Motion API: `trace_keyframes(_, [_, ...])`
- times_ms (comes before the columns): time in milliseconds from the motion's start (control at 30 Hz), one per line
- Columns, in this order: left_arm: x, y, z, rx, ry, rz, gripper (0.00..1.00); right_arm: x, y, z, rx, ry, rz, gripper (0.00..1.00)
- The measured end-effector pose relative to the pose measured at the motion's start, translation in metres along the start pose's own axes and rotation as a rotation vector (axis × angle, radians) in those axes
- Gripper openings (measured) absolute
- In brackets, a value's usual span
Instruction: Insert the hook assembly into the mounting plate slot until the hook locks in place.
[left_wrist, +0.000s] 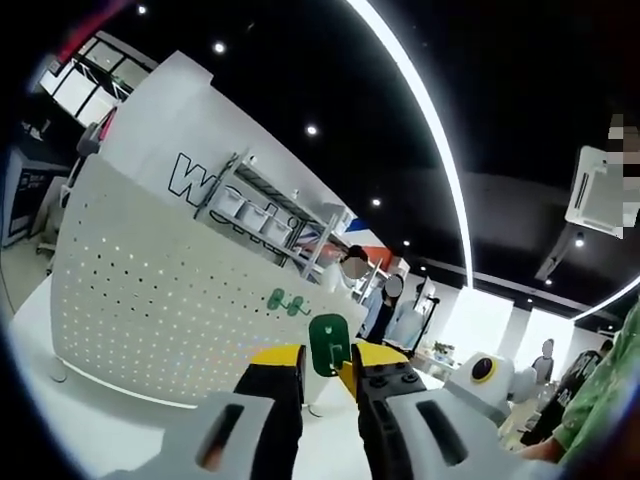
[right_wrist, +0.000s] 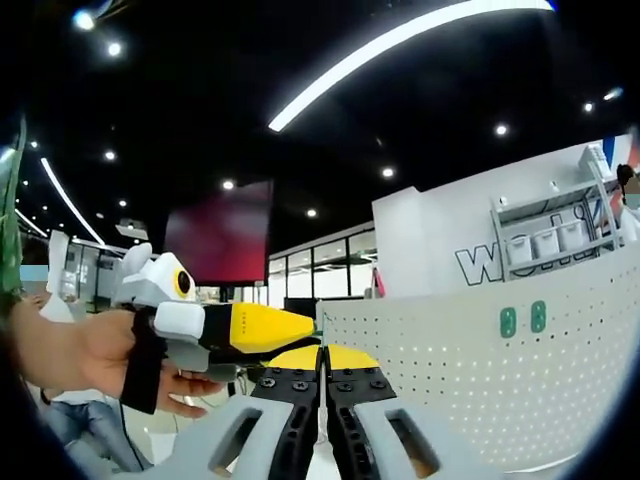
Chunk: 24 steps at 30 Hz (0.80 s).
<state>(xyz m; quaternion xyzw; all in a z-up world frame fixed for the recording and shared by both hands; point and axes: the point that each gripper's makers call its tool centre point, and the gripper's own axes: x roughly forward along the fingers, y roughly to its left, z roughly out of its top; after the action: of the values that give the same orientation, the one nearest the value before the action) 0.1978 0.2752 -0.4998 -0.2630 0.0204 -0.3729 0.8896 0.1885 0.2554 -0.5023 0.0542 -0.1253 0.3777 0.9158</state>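
Observation:
A white perforated mounting plate (left_wrist: 150, 300) stands upright on a white table. Two green hooks (left_wrist: 285, 300) sit side by side on its face. My left gripper (left_wrist: 328, 358) is shut on a third green hook (left_wrist: 328, 342), which it holds upright just in front of the plate's right end. In the right gripper view the plate (right_wrist: 480, 390) fills the right side with the two mounted hooks (right_wrist: 522, 320) on it. My right gripper (right_wrist: 322, 360) is shut, with nothing showing between its yellow tips. A hand holds the left gripper (right_wrist: 305, 328) to its left.
The white table (left_wrist: 90, 430) runs along the plate's foot. Beyond the plate are a white wall with lettering and a metal shelf of bins (left_wrist: 250, 205). People (left_wrist: 352, 270) stand farther back. A green sleeve (left_wrist: 600, 400) shows at the right edge.

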Motion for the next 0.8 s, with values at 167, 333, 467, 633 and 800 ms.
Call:
trace_keyframes(167, [0.0006,-0.0001,0.0000,-0.016,-0.005,-0.005,0.16,0.0006,0.0003,-0.0004,0.001,-0.002,0.001,0.00])
trace_keyframes(333, [0.0019,0.0004,0.0009,-0.033,-0.011,-0.008,0.15,0.0009,-0.0006,0.0007,0.001,-0.008,-0.001,0.00])
trace_keyframes(467, [0.0029,0.0010,0.0012,-0.055,-0.017,-0.011,0.14,0.0011,-0.0010,0.0016,0.001,-0.011,-0.001,0.00])
trace_keyframes(633, [0.0027,0.0008,0.0008,-0.067,-0.020,-0.009,0.12,0.0009,-0.0011,0.0015,0.002,-0.016,-0.004,0.00])
trace_keyframes(800, [0.0032,0.0001,0.0008,-0.079,-0.024,-0.011,0.09,0.0007,-0.0006,0.0012,-0.002,-0.019,-0.007,0.00])
